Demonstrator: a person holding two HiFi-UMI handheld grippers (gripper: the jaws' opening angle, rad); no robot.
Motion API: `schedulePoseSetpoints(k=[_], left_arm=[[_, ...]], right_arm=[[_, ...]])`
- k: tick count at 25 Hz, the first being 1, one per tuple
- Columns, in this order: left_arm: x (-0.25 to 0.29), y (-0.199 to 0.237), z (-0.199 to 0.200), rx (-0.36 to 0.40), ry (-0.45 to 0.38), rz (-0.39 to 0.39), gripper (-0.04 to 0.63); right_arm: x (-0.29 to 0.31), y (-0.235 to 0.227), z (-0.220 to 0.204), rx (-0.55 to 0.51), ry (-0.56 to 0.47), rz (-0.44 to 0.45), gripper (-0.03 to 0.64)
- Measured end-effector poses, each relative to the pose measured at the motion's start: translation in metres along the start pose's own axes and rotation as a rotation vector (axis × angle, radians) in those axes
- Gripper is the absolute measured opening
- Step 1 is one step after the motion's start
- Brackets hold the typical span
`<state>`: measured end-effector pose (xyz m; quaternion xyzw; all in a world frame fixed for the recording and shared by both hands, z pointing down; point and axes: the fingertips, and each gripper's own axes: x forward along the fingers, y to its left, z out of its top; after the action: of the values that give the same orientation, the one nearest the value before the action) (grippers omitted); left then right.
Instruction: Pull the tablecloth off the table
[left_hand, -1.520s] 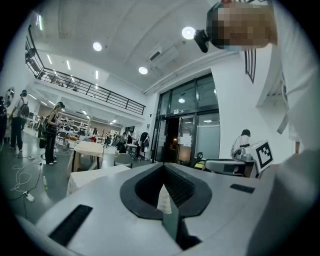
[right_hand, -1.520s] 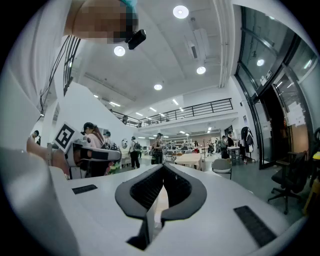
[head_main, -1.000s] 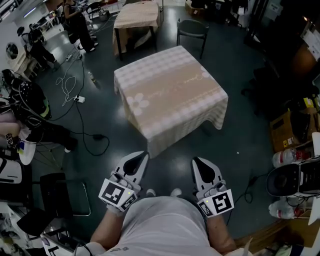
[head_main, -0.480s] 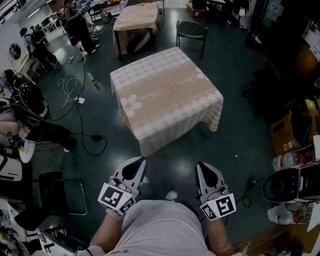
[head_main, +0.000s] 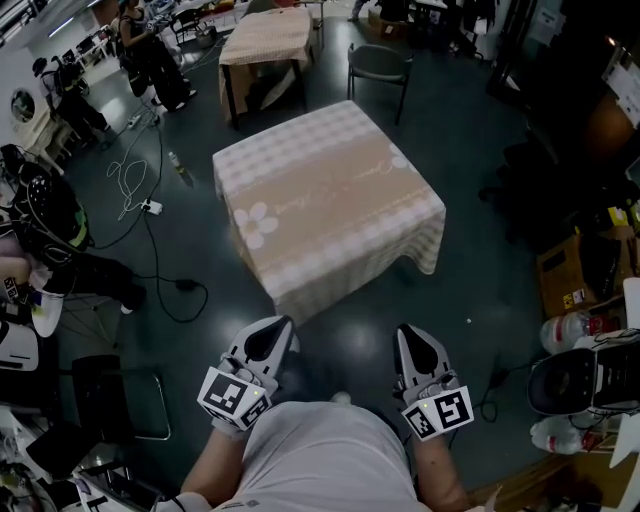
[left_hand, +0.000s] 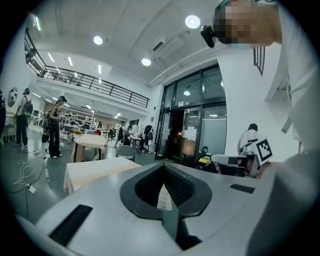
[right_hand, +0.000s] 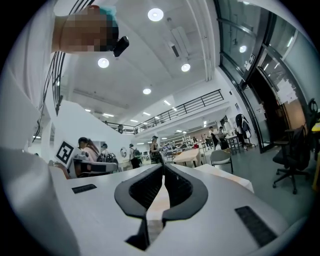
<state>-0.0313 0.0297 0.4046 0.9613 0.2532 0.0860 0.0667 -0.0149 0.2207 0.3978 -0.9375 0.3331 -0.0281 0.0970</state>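
A square table stands ahead of me in the head view, covered by a beige tablecloth (head_main: 325, 200) with a checked border and flower print, its edges hanging down on all sides. My left gripper (head_main: 272, 333) and right gripper (head_main: 408, 339) are held close to my body, short of the table's near corner, both shut with nothing between the jaws. In the left gripper view the tablecloth (left_hand: 95, 170) shows beyond the shut left gripper (left_hand: 163, 170). In the right gripper view the shut right gripper (right_hand: 163, 171) points toward the tablecloth (right_hand: 225, 178).
A second cloth-covered table (head_main: 268, 40) and a grey chair (head_main: 380, 62) stand behind the first. Cables (head_main: 140, 190) trail over the dark floor at left, where people (head_main: 150, 50) stand. Boxes and equipment (head_main: 585, 330) crowd the right side. A folding chair (head_main: 120, 400) sits at my left.
The table has come a little nearer and shifted left in the head view as I step toward it. Both grippers keep their place near my body and stay shut.
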Motion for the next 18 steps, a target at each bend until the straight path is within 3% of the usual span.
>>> schedulePoseSetpoints(k=[10, 18], left_arm=[[0.026, 0.103, 0.016, -0.025, 0.009, 0.032, 0.011], [0.029, 0.198, 0.023, -0.058, 0.011, 0.062, 0.011]], right_arm=[[0.107, -0.008, -0.006, -0.004, 0.060, 0.016, 0.028], [0.207, 0.015, -0.030, -0.045, 0.158, 0.064, 0.029]])
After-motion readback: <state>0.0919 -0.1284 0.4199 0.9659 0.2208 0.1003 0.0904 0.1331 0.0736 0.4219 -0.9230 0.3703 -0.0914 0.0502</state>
